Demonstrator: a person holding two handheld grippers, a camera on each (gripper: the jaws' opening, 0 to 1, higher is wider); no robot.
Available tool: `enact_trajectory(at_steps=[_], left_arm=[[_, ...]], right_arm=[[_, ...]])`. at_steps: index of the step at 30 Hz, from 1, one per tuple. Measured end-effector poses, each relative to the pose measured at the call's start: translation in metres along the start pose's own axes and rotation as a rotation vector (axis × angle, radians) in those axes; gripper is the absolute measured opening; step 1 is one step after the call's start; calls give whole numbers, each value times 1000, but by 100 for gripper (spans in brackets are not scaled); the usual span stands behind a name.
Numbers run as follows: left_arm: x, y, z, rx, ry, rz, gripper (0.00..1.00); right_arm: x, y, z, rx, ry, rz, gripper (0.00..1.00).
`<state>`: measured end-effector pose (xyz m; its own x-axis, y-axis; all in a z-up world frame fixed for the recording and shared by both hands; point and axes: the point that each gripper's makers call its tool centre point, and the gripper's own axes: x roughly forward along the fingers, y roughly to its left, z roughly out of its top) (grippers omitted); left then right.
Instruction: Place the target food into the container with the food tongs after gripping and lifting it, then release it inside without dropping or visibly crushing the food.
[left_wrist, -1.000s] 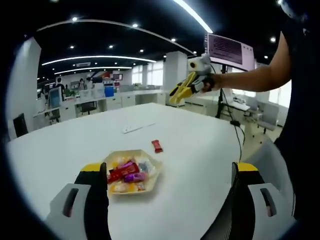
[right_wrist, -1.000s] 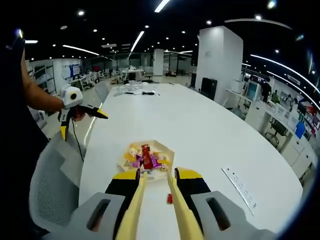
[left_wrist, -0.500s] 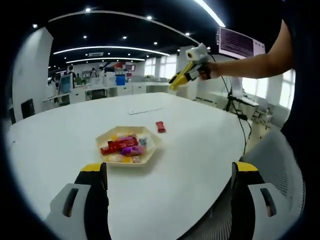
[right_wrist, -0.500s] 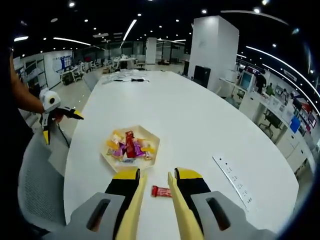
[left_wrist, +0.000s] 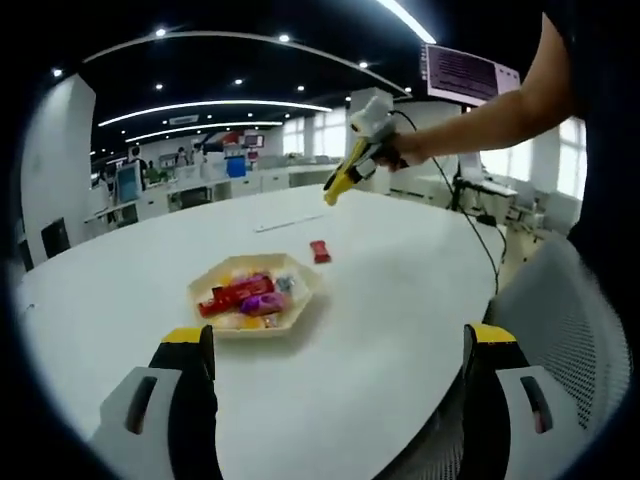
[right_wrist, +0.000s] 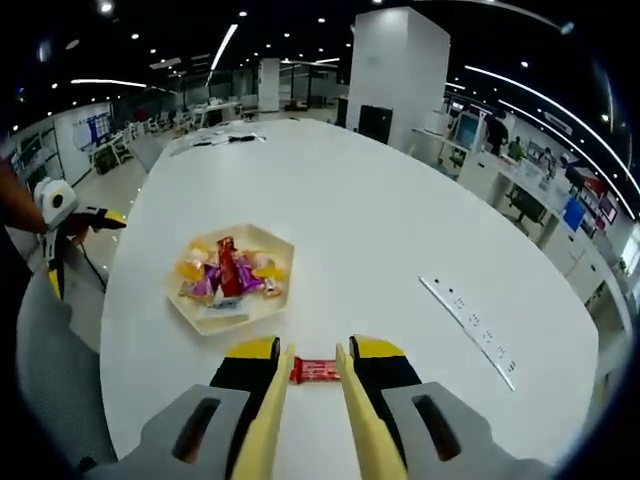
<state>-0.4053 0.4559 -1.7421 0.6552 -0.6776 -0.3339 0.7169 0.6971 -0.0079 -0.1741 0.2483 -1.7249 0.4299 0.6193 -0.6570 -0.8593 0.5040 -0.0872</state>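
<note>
In the right gripper view, the left gripper (right_wrist: 85, 225) is held off the table edge, clear of the work; whether its jaws are parted cannot be told there. In the left gripper view, its black, yellow-tipped jaws stand wide apart on nothing. Next, the cream hexagonal tray (right_wrist: 196, 310) of mixed wrapped sweets rests on the white oval table (right_wrist: 400, 240), evidently the receiving container. The small red wrapped candy bar (right_wrist: 316, 371), the target, lies on the table beside the tray. The right gripper (right_wrist: 311, 362), holding yellow food tongs (right_wrist: 360, 425), is aligned over it, tips apart, not yet gripping. No wrapper lettering is legible. Rightmost lies a white power strip (right_wrist: 470, 328).
</note>
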Motion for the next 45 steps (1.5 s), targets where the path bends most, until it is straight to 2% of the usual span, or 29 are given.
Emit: enact_trajectory(at_steps=[4, 7, 11, 15, 22, 24, 27, 31, 36, 37, 38, 40, 45], left_arm=[[3, -3, -9, -3, 34, -20, 100], [2, -2, -8, 5, 27, -15, 99], [3, -2, -8, 4, 28, -15, 99], [3, -3, -8, 12, 26, -16, 99], [2, 1, -8, -2, 23, -7, 99], [3, 0, -9, -6, 24, -10, 99], [2, 2, -8, 6, 23, 0, 99], [1, 6, -8, -5, 17, 13, 99], [0, 8, -7, -16, 13, 21, 99], [1, 8, -8, -19, 15, 20, 99], [0, 7, -7, -18, 14, 20, 99], [1, 7, -6, -19, 14, 17, 99], [1, 6, -8, -21, 20, 13, 99]], right_arm=[[9, -5, -5, 3, 9, -13, 26], [17, -13, -8, 33, 15, -27, 26], [29, -27, -14, 85, 41, -87, 27], [46, -23, -19, 145, 43, -98, 27], [63, -15, -36, 142, 98, -171, 27], [64, -21, -41, 142, 99, -246, 27], [69, -16, -51, 179, 103, -255, 27], [70, -12, -66, 167, 148, -261, 27], [57, -16, -75, 176, 161, -263, 27], [54, -18, -75, 188, 158, -263, 27], [52, -19, -71, 247, 131, -266, 27], [50, -25, -62, 244, 114, -285, 27], [65, -22, -50, 279, 97, -310, 27]])
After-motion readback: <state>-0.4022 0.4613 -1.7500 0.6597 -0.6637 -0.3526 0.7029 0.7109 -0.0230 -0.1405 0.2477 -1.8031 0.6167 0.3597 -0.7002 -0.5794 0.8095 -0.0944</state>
